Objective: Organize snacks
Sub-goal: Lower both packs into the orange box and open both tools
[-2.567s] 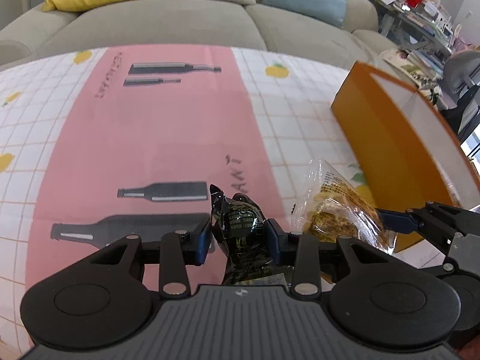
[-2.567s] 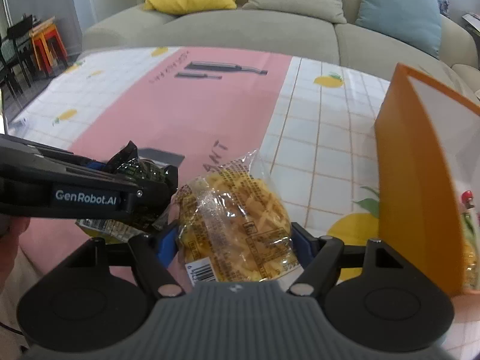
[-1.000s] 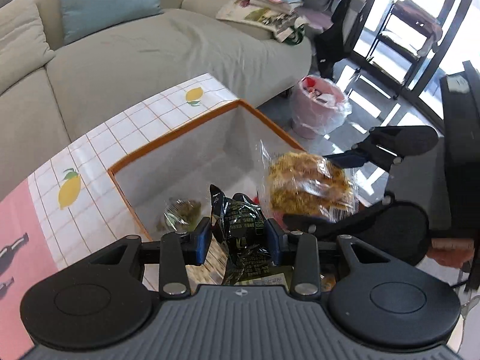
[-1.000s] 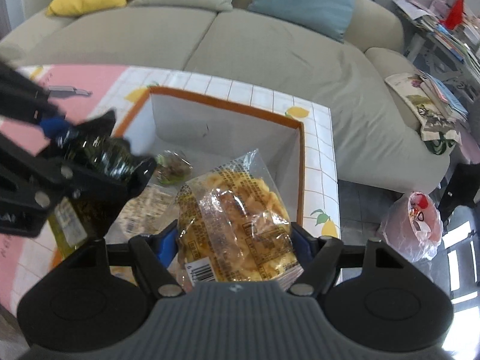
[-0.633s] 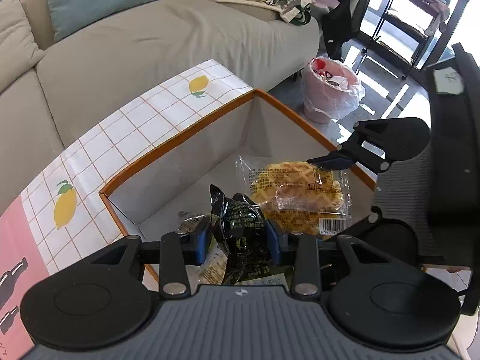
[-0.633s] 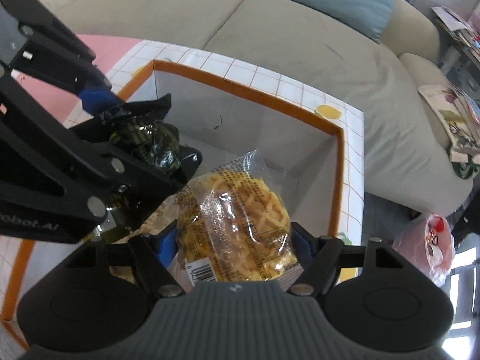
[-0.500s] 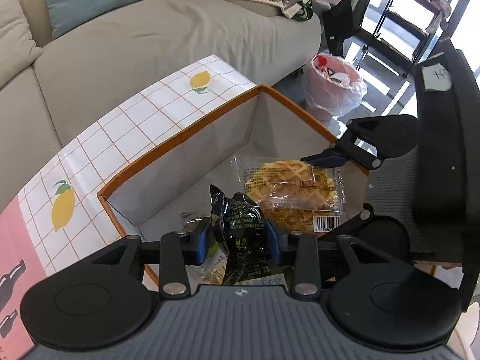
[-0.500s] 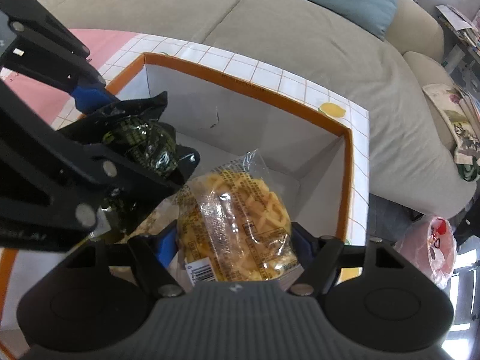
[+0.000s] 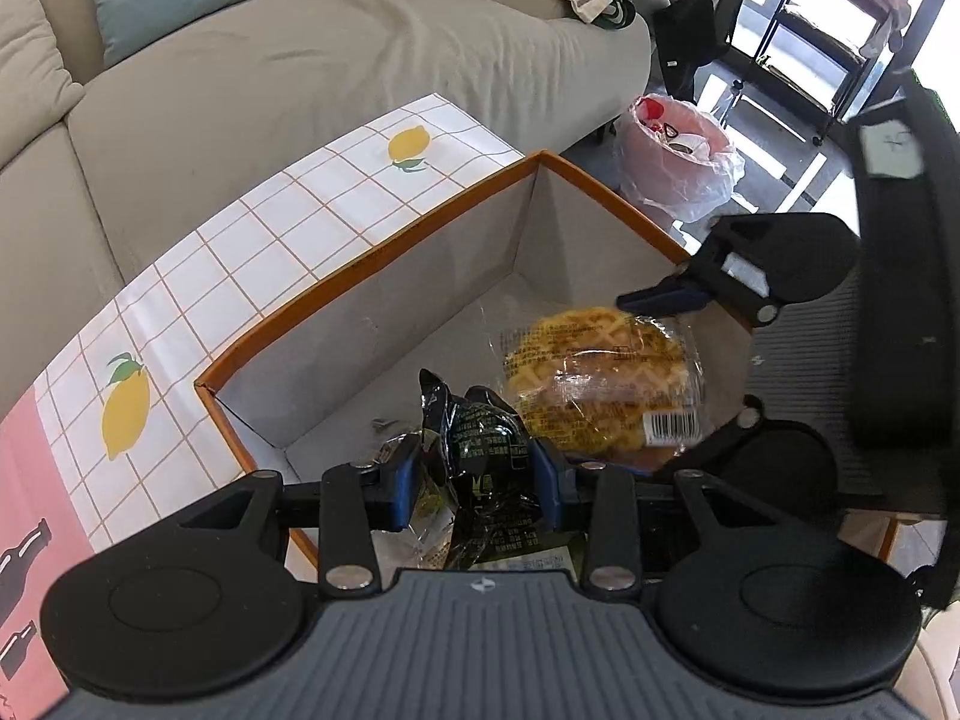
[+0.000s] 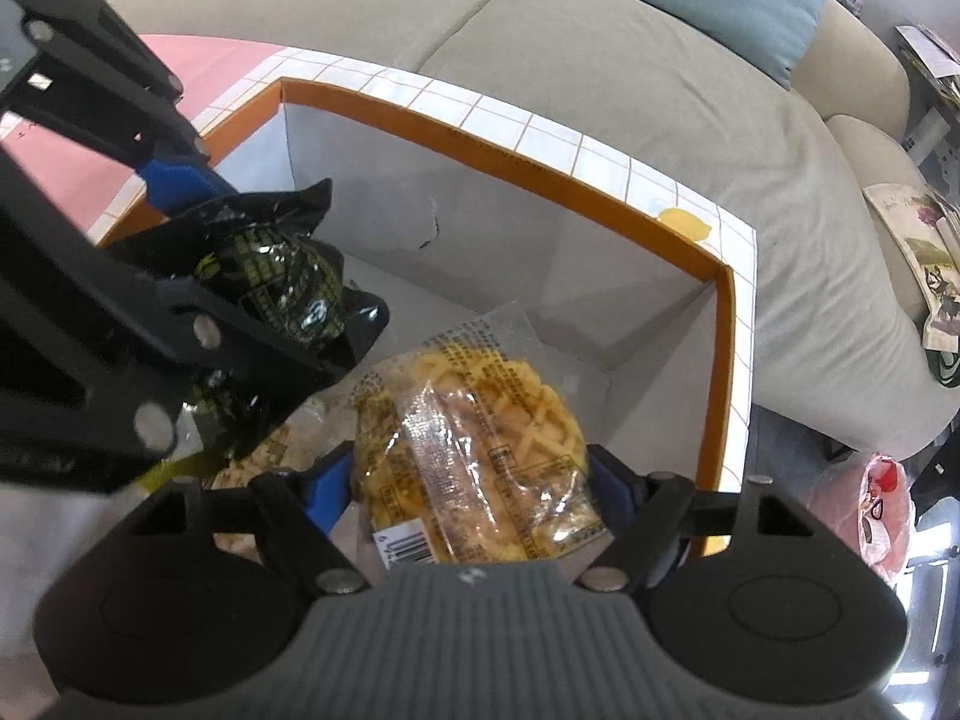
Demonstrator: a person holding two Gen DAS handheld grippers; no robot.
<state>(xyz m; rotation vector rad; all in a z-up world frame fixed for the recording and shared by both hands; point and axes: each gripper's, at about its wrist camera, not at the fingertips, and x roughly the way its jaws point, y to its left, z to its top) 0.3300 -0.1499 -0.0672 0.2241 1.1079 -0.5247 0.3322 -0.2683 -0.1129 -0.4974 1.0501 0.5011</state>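
1. Orange-rimmed and grey inside, the box [image 9: 384, 330] is sitting at the edge of the counter [image 9: 270, 240], on a tiled lemon-print cloth, with both grippers reaching down into it.
2. Black and glossy, the dark snack packet [image 9: 480, 444] is being pinched between the blue pads of the left gripper [image 9: 477, 474], whose fingers are standing about half apart and pressing on the packet's sides.
3. The left gripper [image 10: 198, 276] is holding that packet [image 10: 276, 276] above the box floor, just left of the waffle.
4. The right gripper [image 10: 474, 486] has just been widening its fingers, and the clear-wrapped waffle pack [image 10: 474, 450] is lying between them; the left pad is standing off the wrapper, while the right one is still at its edge.
5. Seen from the left wrist, the waffle pack [image 9: 600, 390] is sitting low in the box, near its far right corner, with one blue fingertip of the right gripper [image 9: 660, 300] just above it.
6. Other wrapped snacks [image 10: 270, 450] are lying on the box floor beneath the dark packet.
7. A beige sofa [image 10: 600, 90] is running behind the counter.
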